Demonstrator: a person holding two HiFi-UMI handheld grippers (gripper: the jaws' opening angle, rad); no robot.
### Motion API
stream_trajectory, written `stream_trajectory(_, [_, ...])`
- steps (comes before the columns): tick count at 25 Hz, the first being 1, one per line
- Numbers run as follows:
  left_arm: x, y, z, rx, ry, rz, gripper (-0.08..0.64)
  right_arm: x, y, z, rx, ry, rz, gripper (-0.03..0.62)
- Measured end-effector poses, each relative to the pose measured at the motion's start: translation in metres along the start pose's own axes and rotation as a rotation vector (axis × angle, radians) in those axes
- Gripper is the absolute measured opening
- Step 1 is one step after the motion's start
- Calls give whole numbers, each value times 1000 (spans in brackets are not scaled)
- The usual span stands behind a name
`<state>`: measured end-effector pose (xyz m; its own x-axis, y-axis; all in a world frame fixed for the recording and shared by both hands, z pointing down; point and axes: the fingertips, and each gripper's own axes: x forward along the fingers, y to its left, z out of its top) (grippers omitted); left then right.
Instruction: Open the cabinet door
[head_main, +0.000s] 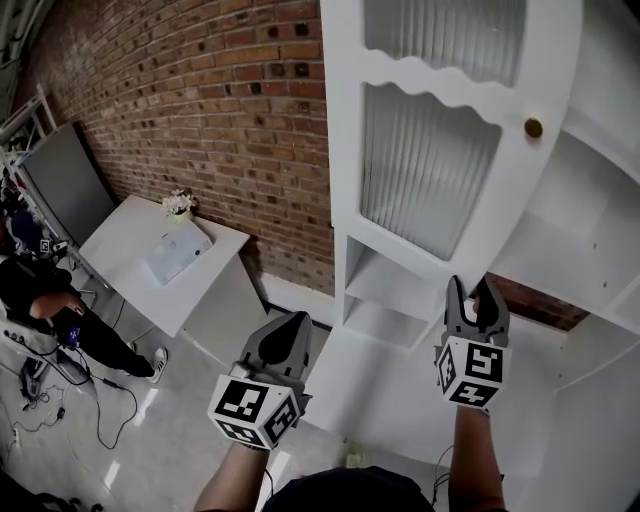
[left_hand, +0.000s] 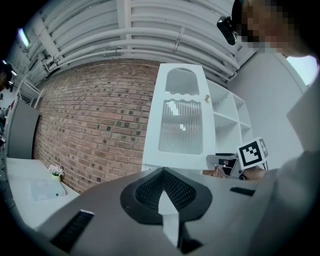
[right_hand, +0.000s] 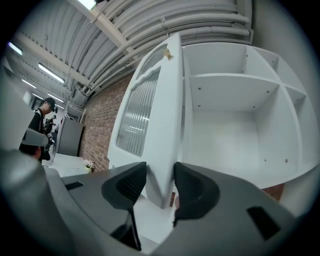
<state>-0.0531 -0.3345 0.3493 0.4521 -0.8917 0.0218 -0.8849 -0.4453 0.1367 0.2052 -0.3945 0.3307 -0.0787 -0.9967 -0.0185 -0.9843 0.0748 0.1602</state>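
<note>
Left tongs (head_main: 296, 322) are sitting closest to me, low in the head view. They are pinched together with nothing in them, and I am holding them out of the way. Right tongs (head_main: 474, 288) are squeezing the bottom edge of the door (head_main: 430, 160), one pad on each side, so I can swing it. It is standing partly open at the upper middle, with bare shelves (head_main: 575, 215) showing behind it.

Right tool (right_hand: 160, 172) clamps the cabinet door (right_hand: 165, 110) edge (shelves (right_hand: 230, 77) behind).
</note>
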Motion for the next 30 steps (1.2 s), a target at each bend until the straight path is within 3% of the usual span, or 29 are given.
stream_trajectory(11, [-42,9,2,-8,-12,-14,6,-42,31,8,4,-3,10,117])
stream_trajectory(30, [-117,30,5,-4,-31,11,6,-98,116,23,27,-39,127,64])
